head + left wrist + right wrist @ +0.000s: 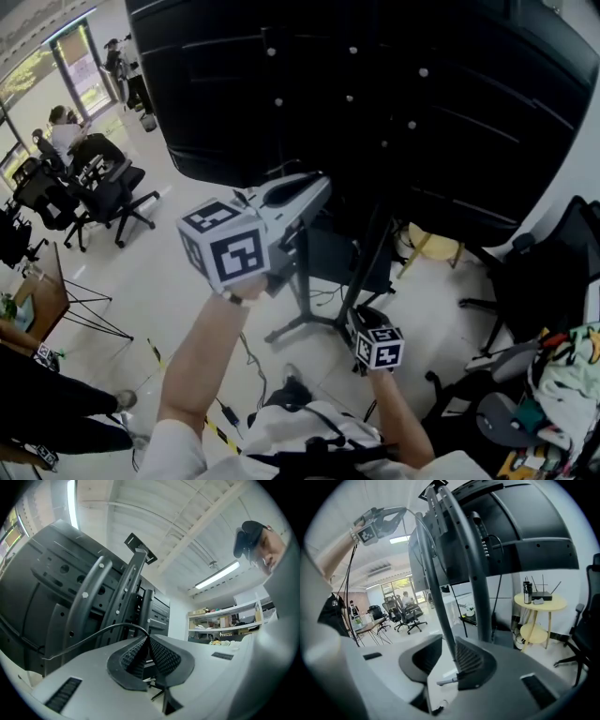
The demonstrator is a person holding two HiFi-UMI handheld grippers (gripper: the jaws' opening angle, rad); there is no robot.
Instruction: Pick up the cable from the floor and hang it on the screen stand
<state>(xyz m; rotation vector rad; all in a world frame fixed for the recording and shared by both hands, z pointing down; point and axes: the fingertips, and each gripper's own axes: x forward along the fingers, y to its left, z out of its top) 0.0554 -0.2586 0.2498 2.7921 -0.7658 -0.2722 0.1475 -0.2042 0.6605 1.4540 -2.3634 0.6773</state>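
The left gripper is up beside the back of the screen. Its jaws are clenched on the black cable, which arcs out leftward from them. In the right gripper view the cable hangs almost straight down below that gripper. The right gripper sits low by the screen stand, jaws parted and gripping nothing, with a stand strut lined up in the gap.
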